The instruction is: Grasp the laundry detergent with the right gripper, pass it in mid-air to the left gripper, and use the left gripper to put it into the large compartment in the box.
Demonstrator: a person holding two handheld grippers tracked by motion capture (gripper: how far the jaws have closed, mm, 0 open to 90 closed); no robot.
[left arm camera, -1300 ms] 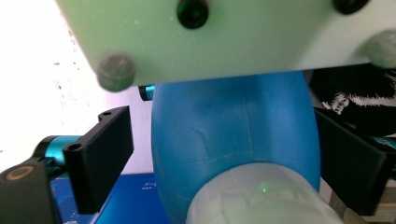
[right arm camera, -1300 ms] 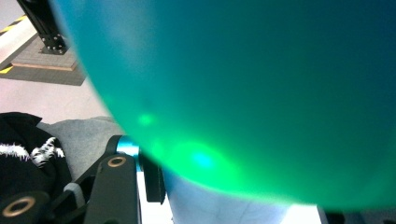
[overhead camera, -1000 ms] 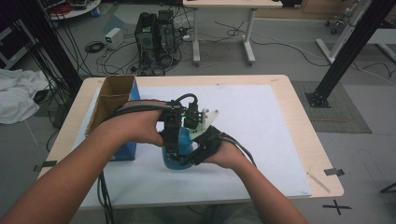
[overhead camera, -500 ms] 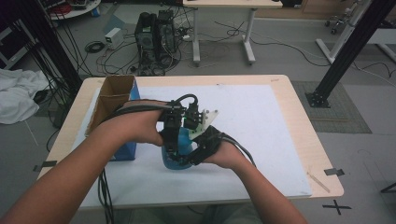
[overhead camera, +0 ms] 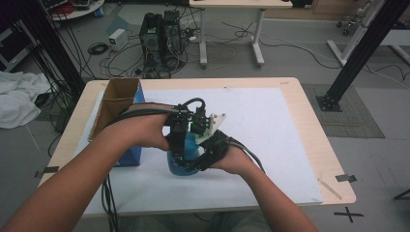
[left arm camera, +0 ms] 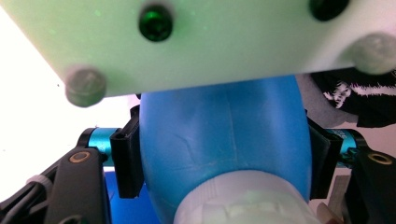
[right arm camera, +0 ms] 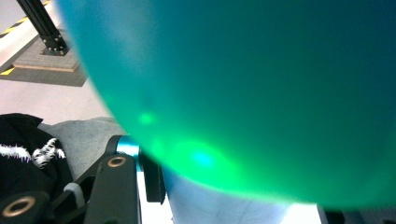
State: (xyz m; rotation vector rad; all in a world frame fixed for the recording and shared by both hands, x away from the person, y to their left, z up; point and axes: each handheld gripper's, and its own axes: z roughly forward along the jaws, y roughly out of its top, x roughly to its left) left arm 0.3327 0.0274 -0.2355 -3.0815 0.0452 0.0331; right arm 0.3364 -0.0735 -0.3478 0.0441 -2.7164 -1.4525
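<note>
One blue bottle (overhead camera: 183,153) stands over the white sheet (overhead camera: 270,140) on the table (overhead camera: 309,121), between the person's two hands. One open cardboard box (overhead camera: 118,99) with a blue side stands at the table's left, just beside the left forearm. Two grippers are present.

The left gripper (left arm camera: 219,158) pinches the blue bottle across its body: the left gripper view shows a black jaw pressed on each flank, with the bottle's pale neck nearest the camera. A pale plate (left arm camera: 196,42) of the other gripper lies across the top of that view.

The right gripper (overhead camera: 205,152) sits against the bottle's right side. In the right gripper view the bottle covers the lens and one jaw touches it; the other jaw is hidden, so its spread cannot be told.
</note>
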